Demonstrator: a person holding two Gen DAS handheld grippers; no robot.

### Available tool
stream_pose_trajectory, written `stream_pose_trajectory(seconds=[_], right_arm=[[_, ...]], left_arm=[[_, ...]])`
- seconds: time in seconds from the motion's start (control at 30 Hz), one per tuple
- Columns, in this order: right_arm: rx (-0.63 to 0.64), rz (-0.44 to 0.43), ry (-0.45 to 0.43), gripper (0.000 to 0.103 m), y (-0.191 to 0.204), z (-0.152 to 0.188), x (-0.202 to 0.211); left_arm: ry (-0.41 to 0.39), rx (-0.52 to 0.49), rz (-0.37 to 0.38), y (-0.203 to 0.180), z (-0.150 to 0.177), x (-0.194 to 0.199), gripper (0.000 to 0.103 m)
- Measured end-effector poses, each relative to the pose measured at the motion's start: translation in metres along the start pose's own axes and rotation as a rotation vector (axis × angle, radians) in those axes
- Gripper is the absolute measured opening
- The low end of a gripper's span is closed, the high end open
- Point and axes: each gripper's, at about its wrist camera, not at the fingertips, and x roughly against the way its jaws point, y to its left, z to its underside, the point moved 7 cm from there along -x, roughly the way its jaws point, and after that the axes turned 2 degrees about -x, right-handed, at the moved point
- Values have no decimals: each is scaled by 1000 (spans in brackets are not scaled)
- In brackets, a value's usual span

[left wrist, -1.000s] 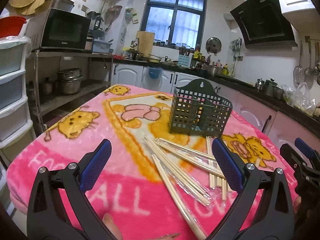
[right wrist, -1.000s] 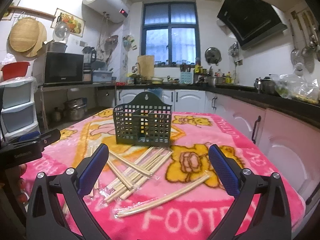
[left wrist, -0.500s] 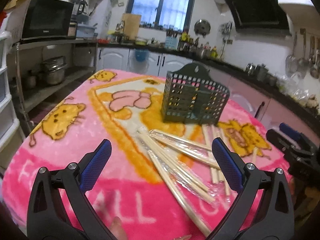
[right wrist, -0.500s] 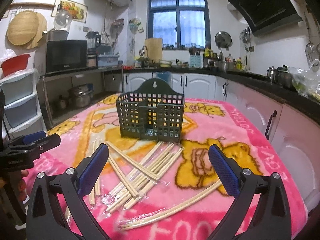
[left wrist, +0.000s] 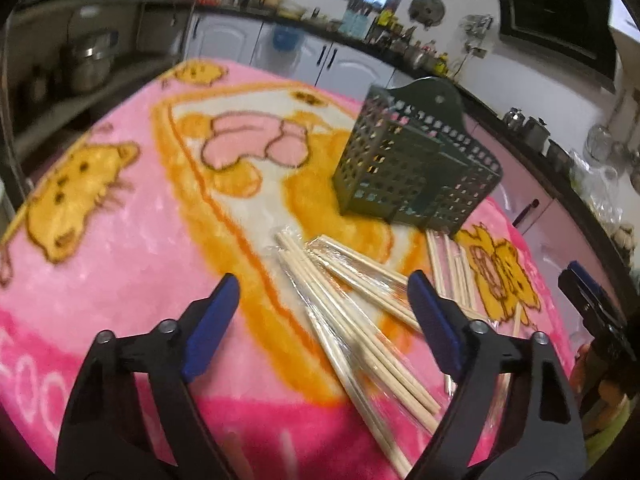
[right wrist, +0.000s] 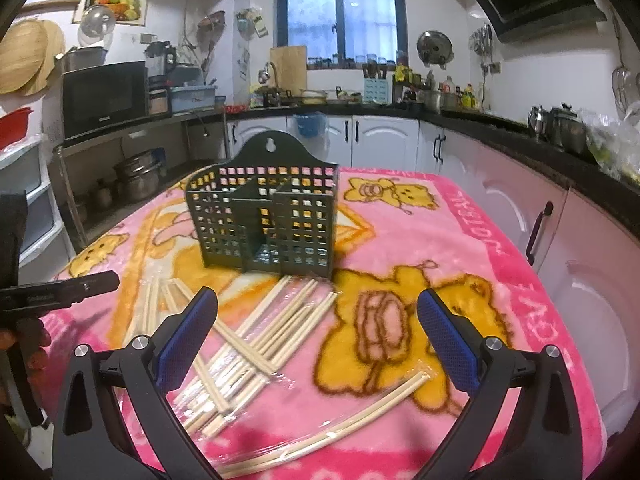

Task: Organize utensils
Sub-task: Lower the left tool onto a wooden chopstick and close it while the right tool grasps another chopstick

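A dark green slotted utensil holder (left wrist: 416, 168) stands upright on the pink blanket; it also shows in the right wrist view (right wrist: 264, 220). Several pairs of wooden chopsticks in clear wrappers (left wrist: 352, 312) lie scattered in front of it, also in the right wrist view (right wrist: 256, 340). One wrapped pair (right wrist: 340, 428) lies apart near the front. My left gripper (left wrist: 324, 312) is open and empty, low over the chopstick pile. My right gripper (right wrist: 316, 328) is open and empty above the chopsticks. Each gripper shows at the edge of the other's view (left wrist: 588, 308) (right wrist: 60, 292).
The pink cartoon blanket (right wrist: 460, 232) covers the table. Kitchen counters and cabinets (right wrist: 520, 184) run along the far and right sides. A shelf with pots and a microwave (right wrist: 104, 96) stands at the left.
My left gripper has moved forward and down toward the chopstick pile. My right gripper has moved forward toward the holder. Both stay open.
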Motion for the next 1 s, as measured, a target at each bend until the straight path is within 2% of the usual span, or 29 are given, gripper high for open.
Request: stream_pose_trajectory(seconds=[0.17, 0.2, 0.27, 0.4, 0.47, 0.6, 0.77, 0.9, 1.0], right_arm=[[-48, -5, 65, 96, -15, -1, -20], [-58, -13, 84, 93, -17, -1, -26], [-74, -37, 123, 82, -17, -1, -37], [-110, -85, 206, 75, -17, 2, -59], [-121, -103, 245, 67, -17, 3, -70], [-140, -115, 304, 62, -19, 6, -90], [-156, -130, 358, 55, -20, 10, -107], [-155, -129, 384, 54, -21, 12, -117], [-155, -135, 406, 49, -19, 15, -123]], left_arm=[[50, 37, 16, 10, -2, -16, 67], [56, 43, 20, 10, -2, -18, 66], [78, 62, 39, 12, -1, -24, 63], [123, 116, 71, 19, 1, -35, 55], [130, 127, 80, 21, 1, -39, 49], [139, 136, 85, 22, -2, -44, 45], [147, 144, 96, 21, -7, -53, 32], [149, 136, 101, 19, -8, -60, 31], [140, 129, 97, 20, -8, -63, 28]])
